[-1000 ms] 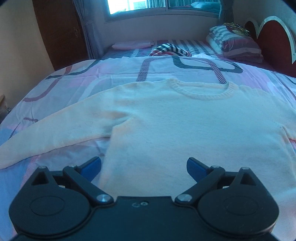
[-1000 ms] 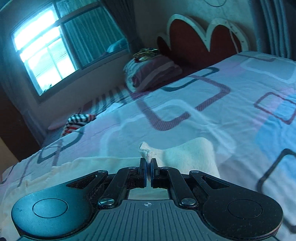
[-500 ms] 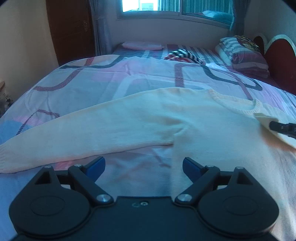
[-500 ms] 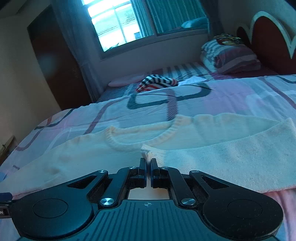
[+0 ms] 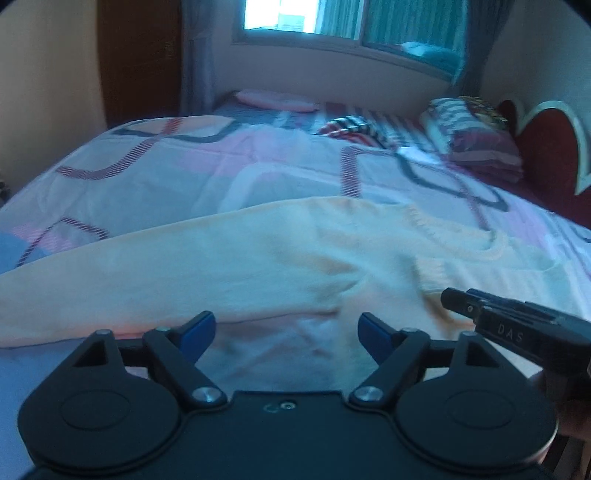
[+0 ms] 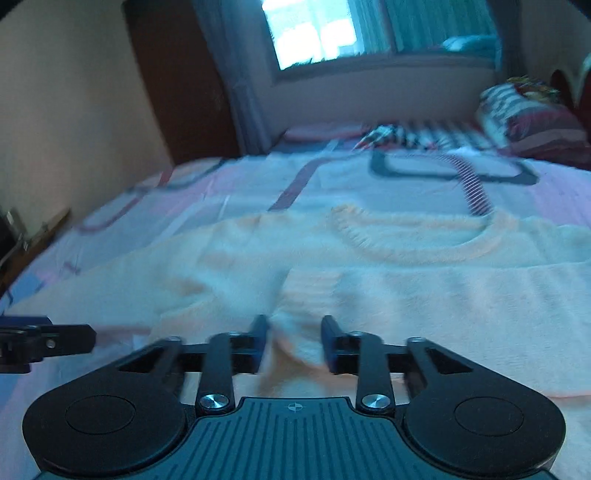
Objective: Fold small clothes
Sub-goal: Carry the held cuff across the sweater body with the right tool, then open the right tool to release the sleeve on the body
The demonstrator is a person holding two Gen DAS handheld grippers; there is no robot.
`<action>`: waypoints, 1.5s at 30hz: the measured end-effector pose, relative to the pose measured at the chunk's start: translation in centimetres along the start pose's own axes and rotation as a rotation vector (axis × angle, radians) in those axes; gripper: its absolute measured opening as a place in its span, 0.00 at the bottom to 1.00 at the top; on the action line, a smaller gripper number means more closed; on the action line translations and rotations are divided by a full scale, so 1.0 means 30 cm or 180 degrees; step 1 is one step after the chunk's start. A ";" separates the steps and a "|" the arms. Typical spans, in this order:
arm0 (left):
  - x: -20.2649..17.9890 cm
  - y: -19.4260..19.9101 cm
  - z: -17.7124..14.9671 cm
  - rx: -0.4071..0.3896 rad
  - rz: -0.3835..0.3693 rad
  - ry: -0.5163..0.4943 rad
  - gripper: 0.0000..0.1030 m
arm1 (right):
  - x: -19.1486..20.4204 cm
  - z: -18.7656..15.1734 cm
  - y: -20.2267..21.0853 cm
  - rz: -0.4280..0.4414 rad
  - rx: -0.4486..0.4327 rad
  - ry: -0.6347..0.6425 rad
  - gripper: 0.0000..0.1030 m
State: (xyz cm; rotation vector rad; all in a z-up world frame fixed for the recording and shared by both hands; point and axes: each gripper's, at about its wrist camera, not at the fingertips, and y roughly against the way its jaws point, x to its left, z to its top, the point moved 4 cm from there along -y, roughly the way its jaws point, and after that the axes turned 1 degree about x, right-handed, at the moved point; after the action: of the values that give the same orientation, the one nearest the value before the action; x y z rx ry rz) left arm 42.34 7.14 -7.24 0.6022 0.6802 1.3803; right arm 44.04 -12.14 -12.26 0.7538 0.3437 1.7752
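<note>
Across the middle of both frames lies the cream knitted sweater [image 5: 280, 258], spread flat on the bed's patterned pink, white and blue bedspread [image 5: 207, 173]. Its ribbed neckline [image 6: 413, 240] faces the window [image 6: 317, 33] at the top of the frame. 1 long sleeve [image 5: 110, 288] runs out to the left edge of the left wrist view. The other sleeve is folded across the body, and its ribbed cuff [image 6: 314, 284] rests just below the neckline.

My right gripper [image 6: 291, 343] sits low in the center of its frame. Its jaws have just been opening and now stand apart, released, with the folded sleeve lying loose between them and no pad pressing on it. My left gripper [image 5: 286, 332] hovers over the bottom center of its frame, above the gap where the outstretched sleeve meets the body. Its jaws have been closing a little but are wide apart, grasping nothing.

In the left wrist view the right gripper's black tip enters from the lower right. At the upper right sit stacked striped pillows [image 5: 476, 140] and a dark red headboard [image 5: 550, 155].
</note>
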 end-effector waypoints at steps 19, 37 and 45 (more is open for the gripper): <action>-0.352 -0.274 0.055 0.0289 -0.0920 0.0250 0.02 | -0.512 -0.097 0.469 -0.0982 -0.0233 -0.1001 0.22; -0.154 -0.205 0.050 0.0067 -0.0508 0.0285 0.02 | -0.554 -0.094 0.422 -0.1073 -0.0086 -0.0967 0.22; -0.149 -0.249 0.015 0.0241 -0.0445 0.0166 0.09 | -0.566 -0.049 0.410 -0.1059 -0.0201 -0.0842 0.21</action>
State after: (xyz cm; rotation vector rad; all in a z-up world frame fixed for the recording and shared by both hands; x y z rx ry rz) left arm 47.39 1.94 -12.07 0.5692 0.8044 1.2483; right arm 36.89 -31.88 -11.70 0.8235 0.2193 1.3501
